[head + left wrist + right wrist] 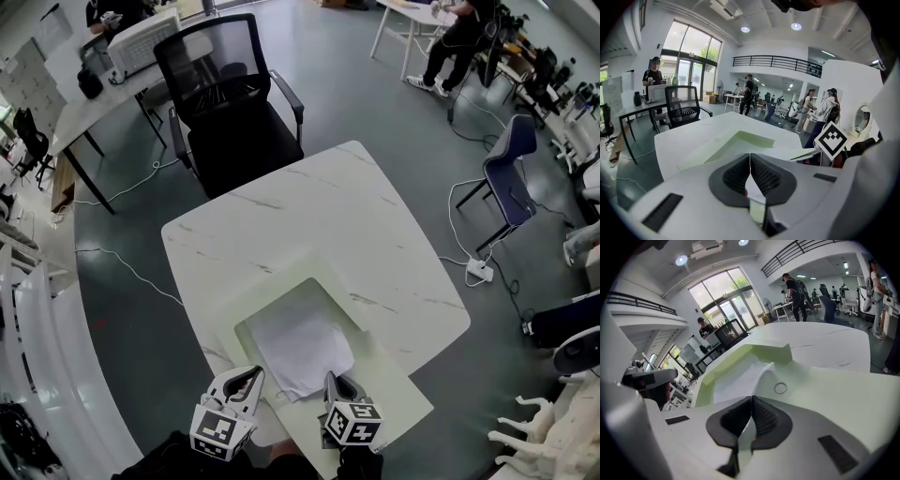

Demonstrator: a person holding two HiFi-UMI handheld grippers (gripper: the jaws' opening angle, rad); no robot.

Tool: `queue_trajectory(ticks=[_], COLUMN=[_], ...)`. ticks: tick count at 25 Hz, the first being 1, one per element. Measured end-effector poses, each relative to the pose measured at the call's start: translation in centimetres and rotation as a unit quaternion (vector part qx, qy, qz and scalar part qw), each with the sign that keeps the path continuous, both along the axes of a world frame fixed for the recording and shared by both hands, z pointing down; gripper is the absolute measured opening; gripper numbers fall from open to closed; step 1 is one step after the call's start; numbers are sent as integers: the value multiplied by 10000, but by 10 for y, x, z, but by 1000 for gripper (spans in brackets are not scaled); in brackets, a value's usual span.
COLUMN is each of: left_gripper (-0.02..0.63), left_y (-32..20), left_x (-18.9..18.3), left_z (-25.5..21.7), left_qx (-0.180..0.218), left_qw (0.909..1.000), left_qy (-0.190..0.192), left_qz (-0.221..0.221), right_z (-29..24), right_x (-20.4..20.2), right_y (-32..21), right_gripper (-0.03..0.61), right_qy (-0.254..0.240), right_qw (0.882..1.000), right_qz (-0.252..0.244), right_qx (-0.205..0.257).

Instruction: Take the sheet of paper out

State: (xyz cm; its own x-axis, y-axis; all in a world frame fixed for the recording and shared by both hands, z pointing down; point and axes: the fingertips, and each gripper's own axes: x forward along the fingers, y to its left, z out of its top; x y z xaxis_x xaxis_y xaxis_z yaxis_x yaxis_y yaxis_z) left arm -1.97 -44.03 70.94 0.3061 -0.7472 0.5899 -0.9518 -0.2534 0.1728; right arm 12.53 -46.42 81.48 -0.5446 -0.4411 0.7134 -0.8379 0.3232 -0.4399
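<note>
Jaws of right gripper (331,380) together on sheet of paper (305,345), near corner.

White marbled table (375,234) — pale green folder (389,367) flat at near edge.

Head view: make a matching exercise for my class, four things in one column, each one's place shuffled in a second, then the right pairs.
1 sheet of paper
2 black office chair
3 pale green folder
4 blue chair

A behind the far edge of the table
B lying in the folder's opening
C off to the table's right, apart from it
D flat on the table's near part

Pairs: 1-B, 2-A, 3-D, 4-C
</note>
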Motion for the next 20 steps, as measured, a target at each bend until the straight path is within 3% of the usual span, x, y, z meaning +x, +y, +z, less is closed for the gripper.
queue_trajectory(ticks=[10, 20], left_gripper=[25, 25], left_y=[23, 81], left_x=[-7, -25], left_z=[-39, -107], left_qx=[353, 897], left_qw=[9994, 9956], left_qy=[-23, 54], left_qz=[5, 248], right_z=[-34, -112], right_x=[3, -4], right_y=[20, 72], right_gripper=[17, 17], right_qy=[116, 272], right_qw=[9996, 9952], right_qz=[27, 346], right_qx=[259, 876])
